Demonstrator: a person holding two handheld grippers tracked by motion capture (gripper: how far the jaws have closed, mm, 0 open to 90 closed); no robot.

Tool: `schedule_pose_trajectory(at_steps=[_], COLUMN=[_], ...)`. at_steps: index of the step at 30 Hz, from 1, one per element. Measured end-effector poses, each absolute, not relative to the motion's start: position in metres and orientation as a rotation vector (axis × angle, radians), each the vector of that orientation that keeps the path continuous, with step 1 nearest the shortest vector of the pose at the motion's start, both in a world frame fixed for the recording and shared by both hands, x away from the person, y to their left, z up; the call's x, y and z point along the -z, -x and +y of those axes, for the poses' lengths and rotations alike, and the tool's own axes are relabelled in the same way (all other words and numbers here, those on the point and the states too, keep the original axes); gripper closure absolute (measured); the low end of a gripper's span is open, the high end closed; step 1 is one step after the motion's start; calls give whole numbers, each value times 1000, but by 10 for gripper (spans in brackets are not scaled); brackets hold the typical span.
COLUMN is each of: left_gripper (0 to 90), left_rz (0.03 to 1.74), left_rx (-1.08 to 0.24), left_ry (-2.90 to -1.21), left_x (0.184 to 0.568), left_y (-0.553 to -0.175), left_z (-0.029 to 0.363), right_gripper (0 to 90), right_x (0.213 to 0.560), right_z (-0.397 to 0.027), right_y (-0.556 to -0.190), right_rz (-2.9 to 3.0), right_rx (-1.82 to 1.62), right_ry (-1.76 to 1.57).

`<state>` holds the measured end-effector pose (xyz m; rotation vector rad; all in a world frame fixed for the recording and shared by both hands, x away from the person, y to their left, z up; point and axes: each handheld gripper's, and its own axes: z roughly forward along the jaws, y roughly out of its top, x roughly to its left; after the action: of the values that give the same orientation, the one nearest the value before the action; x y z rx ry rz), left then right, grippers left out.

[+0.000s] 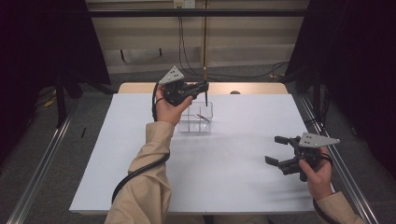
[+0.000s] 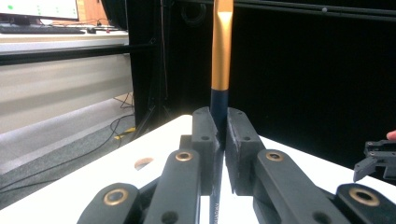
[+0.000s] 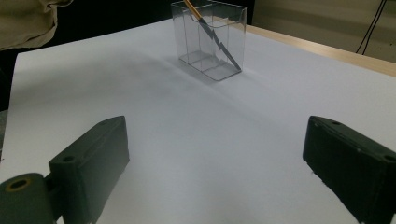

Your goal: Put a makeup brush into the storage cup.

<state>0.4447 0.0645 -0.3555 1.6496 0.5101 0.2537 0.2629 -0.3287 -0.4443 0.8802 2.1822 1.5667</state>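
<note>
Firmly shut, left tool (image 1: 204, 87) grips pencil (image 2: 221, 56); right tool (image 1: 276, 150) gapes.

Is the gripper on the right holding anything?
No, the right gripper has its jaws wide apart with only bare white table between them.

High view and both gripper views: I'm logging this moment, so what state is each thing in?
Left gripper: shut on the pen.
Pen: upright, clamped between the jaws, above the box.
Right gripper: open, empty, over the table.
Clear box: upright, open-topped, a pencil leaning inside.
</note>
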Motion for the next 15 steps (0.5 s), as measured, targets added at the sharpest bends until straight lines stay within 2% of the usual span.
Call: schedule_pose_trajectory(at_steps=[15], left_gripper=[834], left_rz=[518], left_rx=[-266], left_ry=[-1679], left_x=[369], left_y=[-447], left_z=[49], right_gripper=[65], right_x=[444], right_z=[-328], right_y=[-262], right_rz=[2185], right_rx=[-1573], right_ry=[-871])
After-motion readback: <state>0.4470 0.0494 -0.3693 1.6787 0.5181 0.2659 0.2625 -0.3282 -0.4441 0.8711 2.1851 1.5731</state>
